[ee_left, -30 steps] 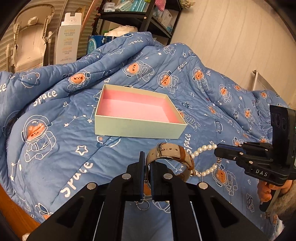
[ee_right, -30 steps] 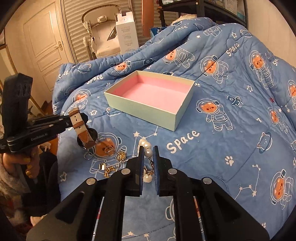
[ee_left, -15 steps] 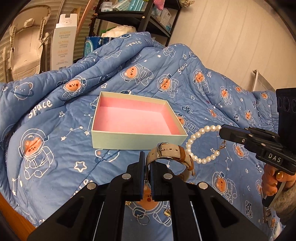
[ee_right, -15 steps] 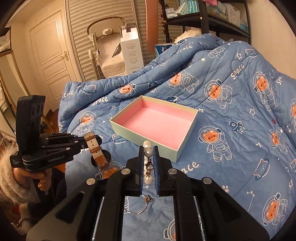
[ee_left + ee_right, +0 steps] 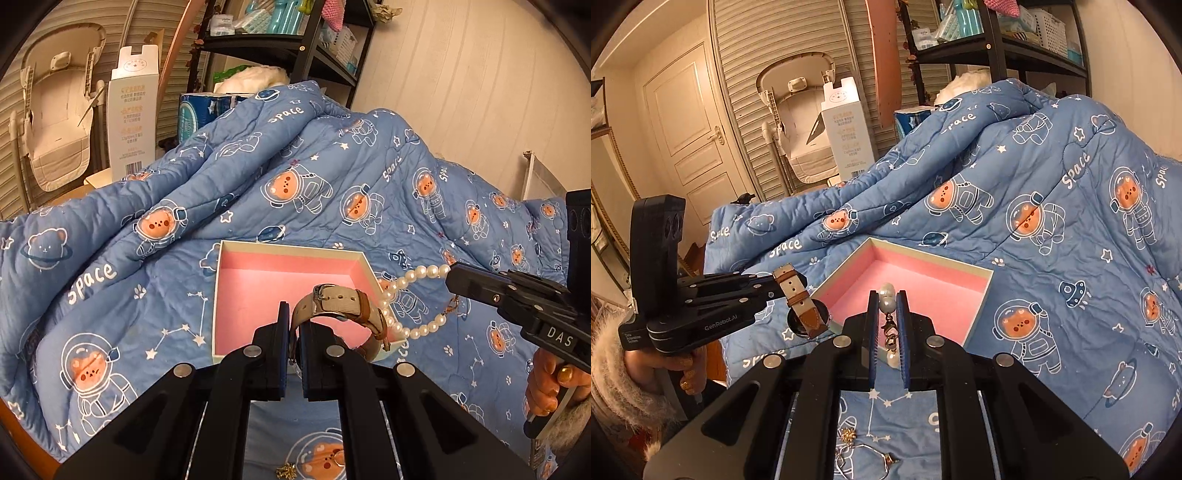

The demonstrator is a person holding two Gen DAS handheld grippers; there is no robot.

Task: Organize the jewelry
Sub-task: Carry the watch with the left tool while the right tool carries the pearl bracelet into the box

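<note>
A pale green box with a pink lining (image 5: 258,291) (image 5: 923,284) lies open on the blue quilt. My left gripper (image 5: 293,325) is shut on a watch with a beige and brown strap (image 5: 343,306) and holds it above the box's near edge; it shows too in the right wrist view (image 5: 798,299). My right gripper (image 5: 887,306) is shut on a pearl bracelet (image 5: 888,299), held above the box's near right corner; its loop of pearls (image 5: 410,295) hangs at the box's right side.
Small gold pieces and a thin ring lie on the quilt near me (image 5: 849,435) (image 5: 286,470). The blue bear-print quilt (image 5: 332,184) rises in folds behind the box. A white carton (image 5: 133,122), a baby seat (image 5: 55,125) and a black shelf (image 5: 295,44) stand behind the bed.
Both grippers have risen off the quilt and moved forward to the box, the left carrying the watch and the right the pearl bracelet. The box looks closer and lower in both views.
</note>
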